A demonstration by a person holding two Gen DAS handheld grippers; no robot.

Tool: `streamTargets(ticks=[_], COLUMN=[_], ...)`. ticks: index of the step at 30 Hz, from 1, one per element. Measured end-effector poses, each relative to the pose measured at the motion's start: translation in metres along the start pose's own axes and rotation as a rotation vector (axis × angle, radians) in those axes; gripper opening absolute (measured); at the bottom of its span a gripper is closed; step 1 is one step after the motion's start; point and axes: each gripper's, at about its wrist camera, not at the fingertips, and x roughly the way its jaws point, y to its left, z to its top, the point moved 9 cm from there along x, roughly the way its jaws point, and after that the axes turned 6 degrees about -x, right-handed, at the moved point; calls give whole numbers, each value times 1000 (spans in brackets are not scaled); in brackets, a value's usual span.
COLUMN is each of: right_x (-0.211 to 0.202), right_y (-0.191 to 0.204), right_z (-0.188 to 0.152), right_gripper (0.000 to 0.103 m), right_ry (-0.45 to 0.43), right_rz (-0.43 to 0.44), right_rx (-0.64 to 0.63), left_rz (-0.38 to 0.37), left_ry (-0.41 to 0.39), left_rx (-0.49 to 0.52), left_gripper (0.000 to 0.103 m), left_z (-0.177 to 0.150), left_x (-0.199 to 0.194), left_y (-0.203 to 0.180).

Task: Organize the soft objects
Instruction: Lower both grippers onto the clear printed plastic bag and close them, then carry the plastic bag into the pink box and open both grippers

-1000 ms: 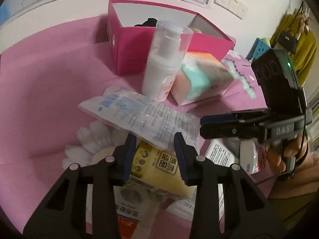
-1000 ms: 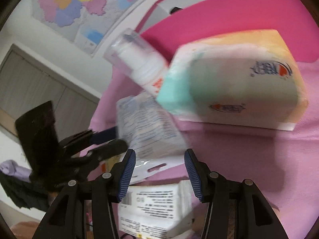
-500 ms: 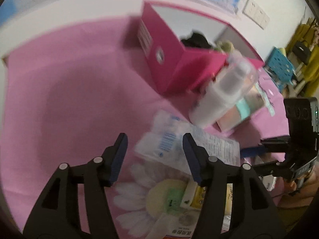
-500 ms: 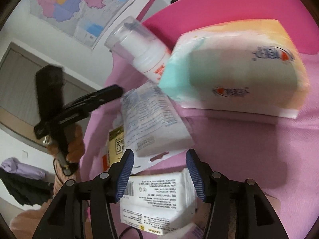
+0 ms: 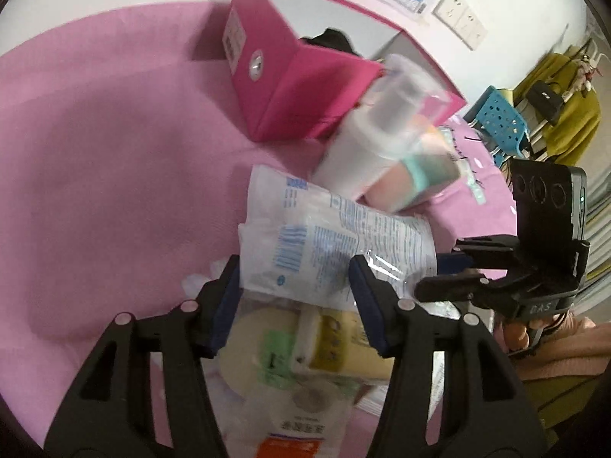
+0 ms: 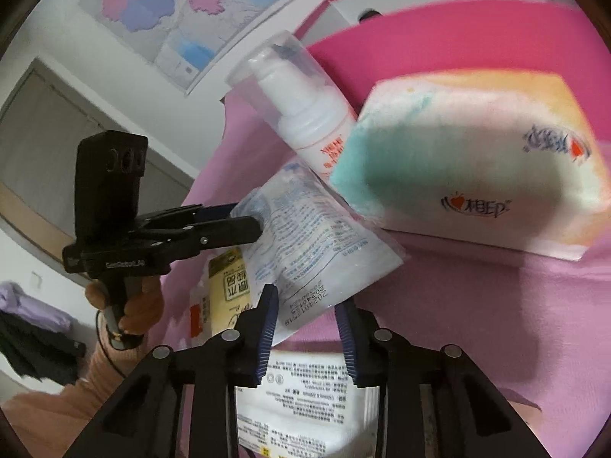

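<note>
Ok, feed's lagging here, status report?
Left gripper open, astride clear packet. Right gripper open at packet's other end. Pump bottle and tissue pack crowd the pink box.

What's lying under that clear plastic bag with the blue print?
Under the clear bag a yellow packet and a daisy-print pouch poke out on the pink cloth. Whatever lies beneath the bag's middle is covered.

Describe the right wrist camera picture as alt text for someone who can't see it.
Two open black claws with blue pads reach toward a clear plastic packet with blue print lying on a pink cloth. Behind it stand a white pump bottle, a pastel tissue pack and a pink box. At left, a second hand-held claw touches the packet's far end.
</note>
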Motion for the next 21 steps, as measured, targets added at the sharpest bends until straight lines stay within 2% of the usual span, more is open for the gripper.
streamTargets(ticks=[4,11,17,21], right_x=[-15,-59,-102,-124], right_y=[11,17,26,21], right_z=[6,18,45,72], right_gripper=[24,21,21,21], right_ry=[-27,-98,-179,-231], right_rz=[-45,-80,-102,-102], right_rx=[-75,-188,-254,-269], left_rz=[-7,-31,-22,-18], left_ry=[-45,-134,-218,-268], left_rx=[19,71,143,168], left_gripper=[56,55,55,55], left_z=[-6,-10,11,39], left_x=[-16,-49,-74,-84], left_y=[-17,-52,-89,-105])
